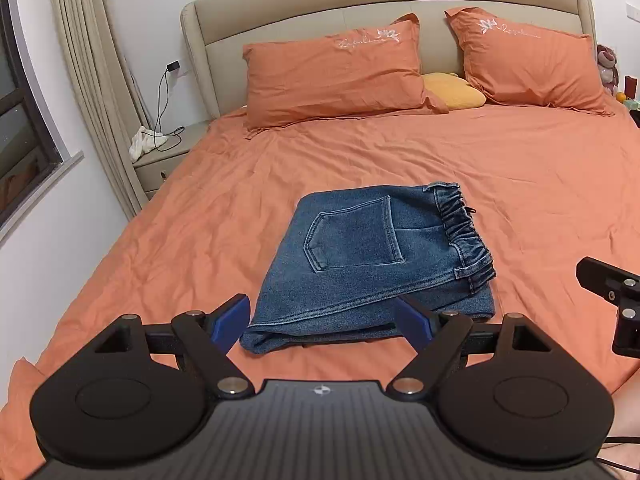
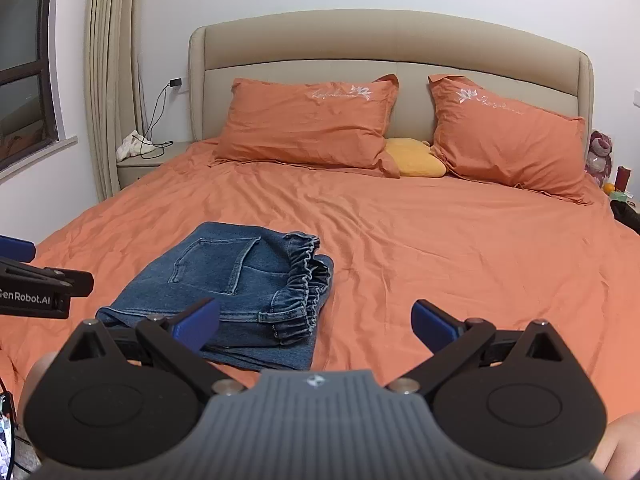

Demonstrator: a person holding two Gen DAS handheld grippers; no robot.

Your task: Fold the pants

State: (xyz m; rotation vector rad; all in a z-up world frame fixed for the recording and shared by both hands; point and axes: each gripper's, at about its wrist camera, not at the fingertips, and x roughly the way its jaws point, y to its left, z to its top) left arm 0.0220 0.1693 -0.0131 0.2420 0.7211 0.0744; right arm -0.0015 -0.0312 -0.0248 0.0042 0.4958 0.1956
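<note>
The left gripper (image 1: 323, 322), a black two-finger tool with blue pads, hung just above the near edge of the orange-sheeted bed (image 1: 520, 168), its jaws spread wide and holding nothing. Probably it sat low and level there because the fold was done and it had let go; the near edge of the cloth showed in the gap between its pads.

The folded blue denim pants (image 1: 372, 256) lay on the sheet toward the near edge of the bed, left of the bed's middle and well apart from the two orange pillows (image 1: 336, 76) at the headboard end. They made a compact, roughly rectangular stack of several layers. A back pocket faced up, the gathered elastic waistband ran along the right side, and the rounded fold faced the near edge. The lower layers stuck out a little beyond the waistband at the near right corner, so the stack was tidy but not perfectly squared.

The right gripper (image 2: 316, 322), of the same make, hovered to the right of the pants over bare sheet, jaws likewise wide apart and empty. By my reading, the folding looked essentially finished.
</note>
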